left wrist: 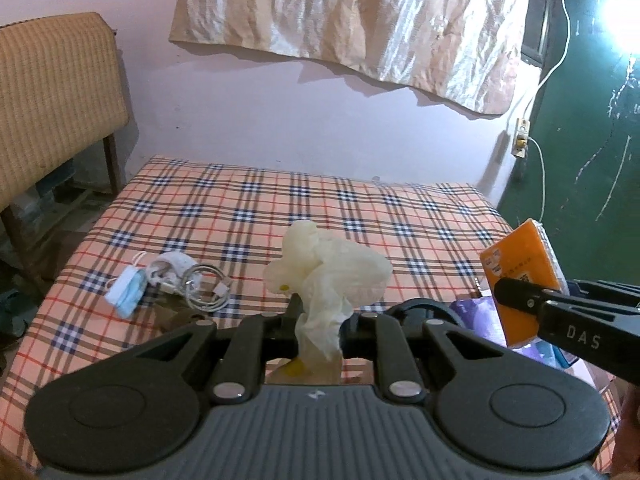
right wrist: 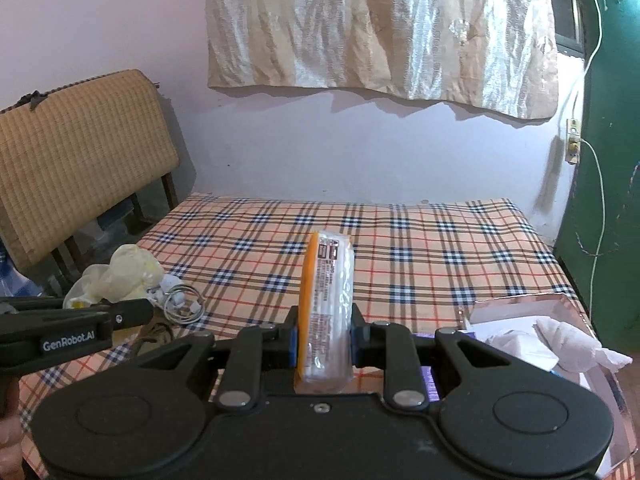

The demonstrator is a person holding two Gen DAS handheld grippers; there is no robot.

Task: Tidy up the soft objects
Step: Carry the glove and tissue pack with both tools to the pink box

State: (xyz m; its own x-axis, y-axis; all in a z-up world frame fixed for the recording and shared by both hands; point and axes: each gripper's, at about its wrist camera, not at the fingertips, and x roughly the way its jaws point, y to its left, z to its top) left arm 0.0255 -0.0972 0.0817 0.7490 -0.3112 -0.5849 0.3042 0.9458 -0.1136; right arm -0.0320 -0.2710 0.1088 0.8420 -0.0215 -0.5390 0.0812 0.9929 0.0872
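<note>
Left gripper (left wrist: 318,326): jaws clamped on a crumpled pale yellow glove (left wrist: 326,276), held at frame centre above the plaid bedsheet (left wrist: 240,216). Right gripper (right wrist: 324,340): jaws closed on an upright orange tissue pack (right wrist: 326,304), centre frame. Face mask (left wrist: 126,290) and coiled white cable (left wrist: 200,284) lie left of centre on the sheet; open box (right wrist: 560,300) with white tissue (right wrist: 568,344) sits lower right.

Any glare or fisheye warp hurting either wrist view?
Left wrist: a blown-out light flares at top right, over the green door; the plaid bed edges bow. Right wrist: no hot spot, the tissue pack is sharp, corners vignette dark.
</note>
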